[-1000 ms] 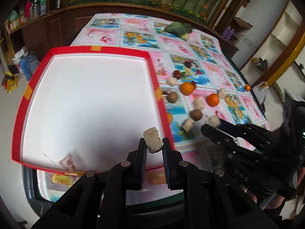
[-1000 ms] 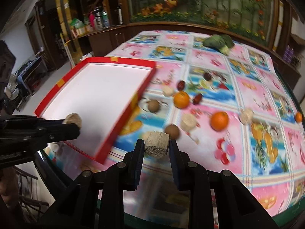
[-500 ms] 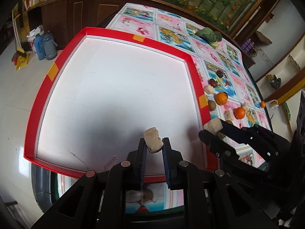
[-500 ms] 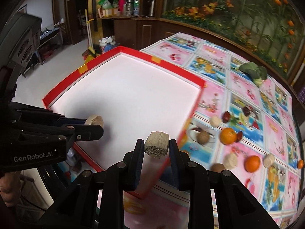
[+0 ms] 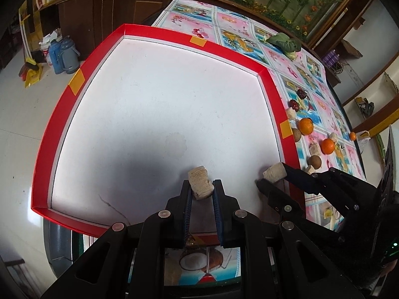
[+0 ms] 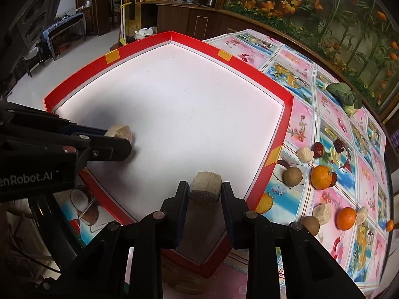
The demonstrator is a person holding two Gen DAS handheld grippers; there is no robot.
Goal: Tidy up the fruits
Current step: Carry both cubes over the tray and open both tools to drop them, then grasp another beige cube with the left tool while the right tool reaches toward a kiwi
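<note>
A red-rimmed white tray [image 5: 159, 28] [image 6: 251, 73] lies on the patterned table. My left gripper [image 5: 201, 189] is shut on a beige fruit chunk [image 5: 199, 183] above the tray's near part; it also shows in the right wrist view [image 6: 119, 132]. My right gripper [image 6: 205, 189] is shut on a second beige chunk [image 6: 206, 183] over the tray's near edge; it also shows in the left wrist view [image 5: 274, 172]. On the cloth right of the tray lie two oranges [image 6: 321, 177] [image 6: 346, 218], brown round fruits [image 6: 293, 176], beige chunks [image 6: 305, 153] and dark red fruits [image 6: 318, 148].
A green leafy vegetable [image 6: 344, 94] lies at the table's far side. A small orange [image 6: 389, 225] sits near the right edge. Dark wooden cabinets stand behind the table. Thermos jugs [image 5: 62, 54] and a broom stand on the floor to the left.
Both grippers have moved left over the tray, each still holding its chunk. The loose fruits now sit further right in both views.
</note>
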